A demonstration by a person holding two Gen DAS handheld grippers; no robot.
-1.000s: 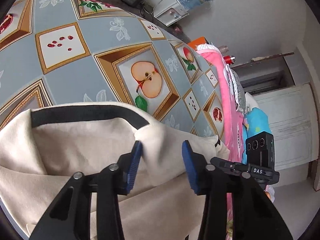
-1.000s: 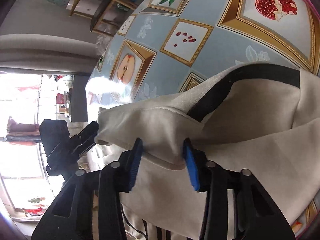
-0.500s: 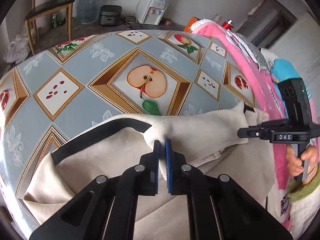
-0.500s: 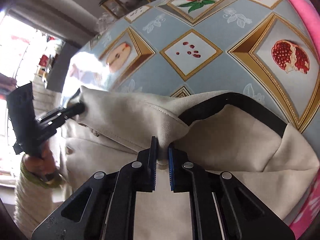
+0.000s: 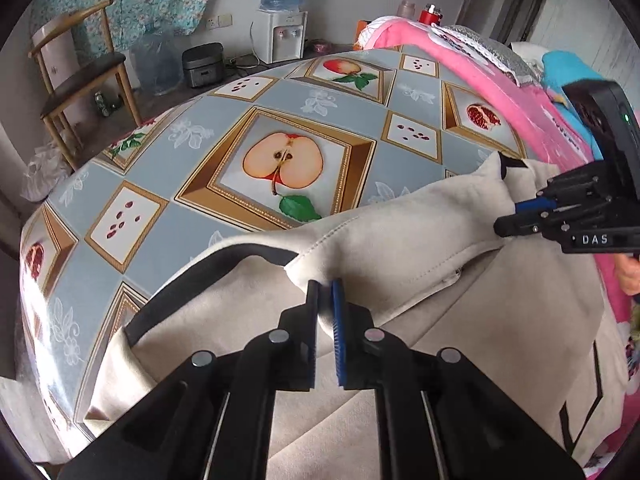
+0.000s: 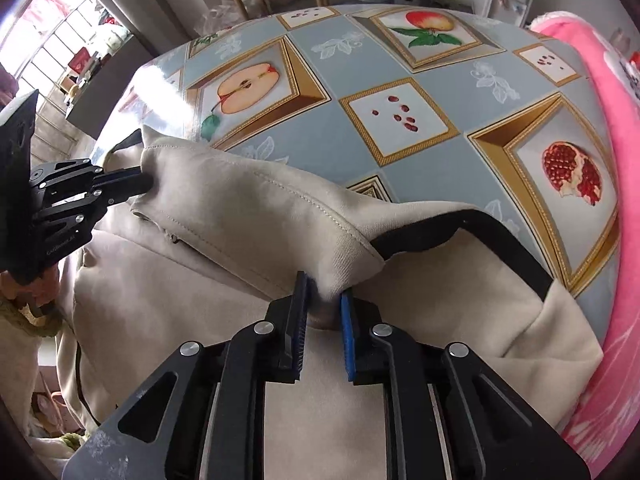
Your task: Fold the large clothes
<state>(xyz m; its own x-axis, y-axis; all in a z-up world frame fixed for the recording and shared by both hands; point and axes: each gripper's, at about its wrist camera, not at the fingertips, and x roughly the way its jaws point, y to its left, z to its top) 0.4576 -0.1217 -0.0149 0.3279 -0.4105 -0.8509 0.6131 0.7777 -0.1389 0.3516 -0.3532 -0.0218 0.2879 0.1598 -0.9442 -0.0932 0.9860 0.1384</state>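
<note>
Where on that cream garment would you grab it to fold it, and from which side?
Grip the cream garment along its stitched top hem, one pinch near each end, coming down from above on the near side. That hem already bunches into raised ridges that thin jaws can close over. The left gripper pinches one ridge; the right gripper's jaws are opening around another.

Cream garment [image 5: 420,240] with black trim, on a grey-blue tablecloth [image 5: 208,232] of gold-framed fruit, pink blanket [image 6: 600,92] alongside
</note>
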